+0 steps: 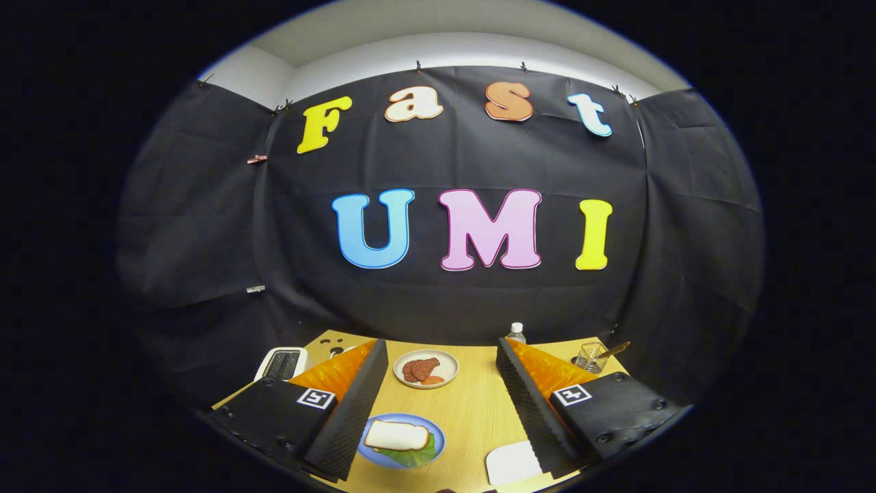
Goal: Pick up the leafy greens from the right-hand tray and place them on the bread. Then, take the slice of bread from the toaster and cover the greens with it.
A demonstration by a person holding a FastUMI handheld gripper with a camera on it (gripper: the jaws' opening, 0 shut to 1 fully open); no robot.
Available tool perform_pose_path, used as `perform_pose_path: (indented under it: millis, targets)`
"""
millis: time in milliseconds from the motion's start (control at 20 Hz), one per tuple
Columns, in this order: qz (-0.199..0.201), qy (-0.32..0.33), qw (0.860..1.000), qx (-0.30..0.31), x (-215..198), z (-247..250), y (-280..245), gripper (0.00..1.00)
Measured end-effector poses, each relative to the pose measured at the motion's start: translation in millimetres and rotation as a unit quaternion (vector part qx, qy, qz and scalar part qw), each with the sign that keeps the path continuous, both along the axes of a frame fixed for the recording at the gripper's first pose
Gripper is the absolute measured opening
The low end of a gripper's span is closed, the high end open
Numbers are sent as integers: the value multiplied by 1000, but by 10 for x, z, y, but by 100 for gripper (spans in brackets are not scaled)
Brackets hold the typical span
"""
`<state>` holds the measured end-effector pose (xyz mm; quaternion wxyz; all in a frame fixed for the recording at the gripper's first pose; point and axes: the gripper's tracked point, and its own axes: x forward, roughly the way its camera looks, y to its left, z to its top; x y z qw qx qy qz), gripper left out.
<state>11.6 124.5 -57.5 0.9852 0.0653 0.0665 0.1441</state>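
- Since a bread slice (396,435) already lies on top of the leafy greens (415,457) on the blue plate (433,433), the task reads as finished or all but finished; I judge that both steps are done and what is left is only to back away.
- The stack sits between the fingers, close in and nearer the left one, which hides the plate's left rim.
- The slice lies flat with its long axis running across the gripper, from one finger toward the other; a green frill peeks out from under its near and right edges. Whether another slice lies beneath the greens cannot be told.
- The gripper (441,394) is spread wide with nothing between its fingers.
- If any move remains, it calls for a clean lift upward and back, so the left finger does not catch the plate or nudge the top slice off.
- Farther ahead, between the fingertips, a small pale dish (444,374) holds reddish-brown slices of meat.
- The toaster (279,363) stands beyond the left finger; its slot looks dark, contents unclear.
- A white tray corner (512,464) lies just inside the right finger, bare where it shows.
- Beyond the right finger are a glass holding a utensil (593,356) and a bottle (517,333), all on the wooden table (472,411).
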Motion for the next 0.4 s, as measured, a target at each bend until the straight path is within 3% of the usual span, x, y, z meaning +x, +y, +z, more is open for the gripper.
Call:
perform_pose_path:
  millis: [400]
  targets:
    - [19,3,1000,-12,-49,-11,107,99]
